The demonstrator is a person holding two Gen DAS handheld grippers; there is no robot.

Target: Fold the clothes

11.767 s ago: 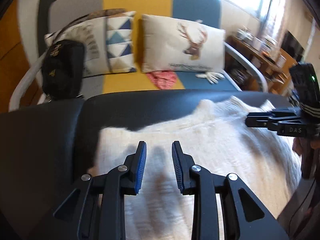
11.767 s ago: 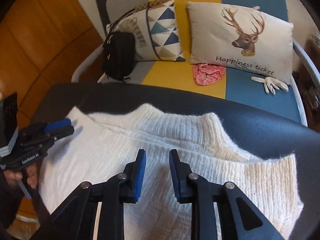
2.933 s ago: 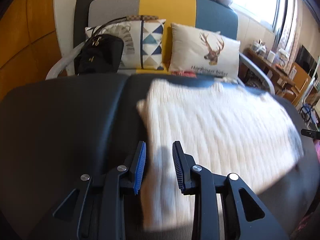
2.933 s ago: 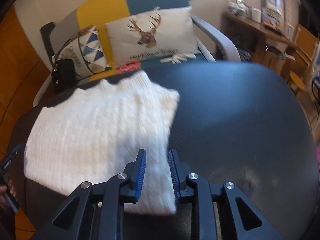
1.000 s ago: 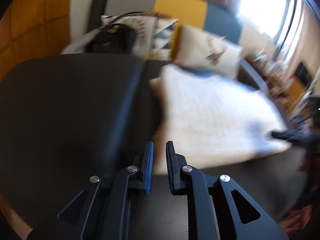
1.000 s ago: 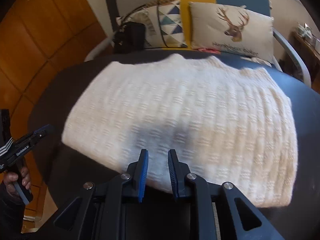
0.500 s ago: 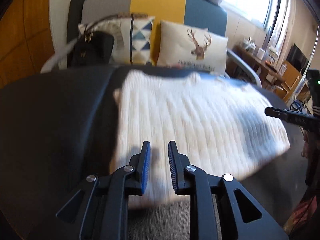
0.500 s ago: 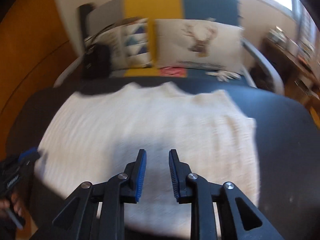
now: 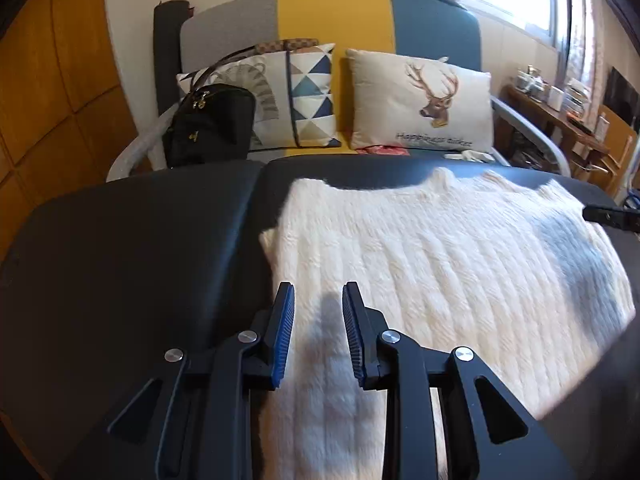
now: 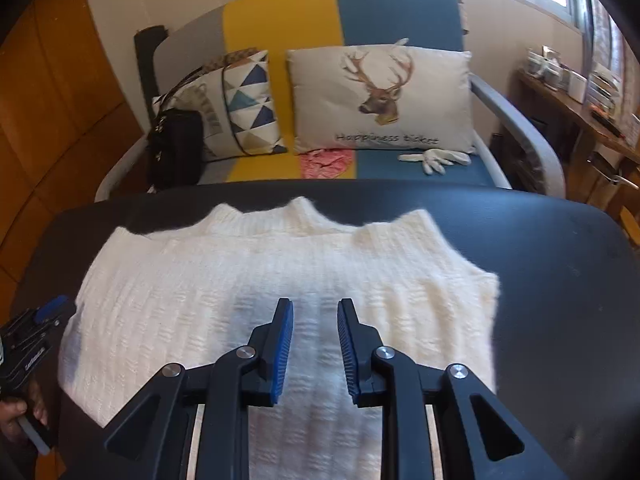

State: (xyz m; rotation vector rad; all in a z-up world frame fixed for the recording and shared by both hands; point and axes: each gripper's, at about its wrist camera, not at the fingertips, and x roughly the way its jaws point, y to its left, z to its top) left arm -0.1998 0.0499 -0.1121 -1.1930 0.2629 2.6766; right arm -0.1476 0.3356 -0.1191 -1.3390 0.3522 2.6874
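A white knit sweater (image 9: 440, 256) (image 10: 260, 280) lies flat on the black table (image 9: 120, 264) (image 10: 560, 280), sleeves tucked in and collar toward the sofa. My left gripper (image 9: 317, 296) hovers over the sweater's near left edge, jaws a little apart, nothing pinched between them. Over the sweater's near middle, my right gripper (image 10: 314, 308) is likewise slightly open and empty. The right gripper's tip (image 9: 608, 216) shows at the sweater's far right corner. The left gripper (image 10: 36, 332), held by a hand (image 10: 16, 412), sits at the sweater's left edge.
Behind the table stands a grey, yellow and blue sofa (image 10: 280, 16) with a deer pillow (image 10: 380, 96), a triangle pillow (image 10: 244, 108), a black bag (image 10: 174, 148), a pink cloth (image 10: 326, 162) and a white glove (image 10: 436, 158). A cluttered wooden shelf (image 10: 580, 92) is at the right.
The left gripper swung from bare table onto the sweater's left edge and its jaws widened a little. The right gripper shifted along the sweater's near edge. The sweater stayed put.
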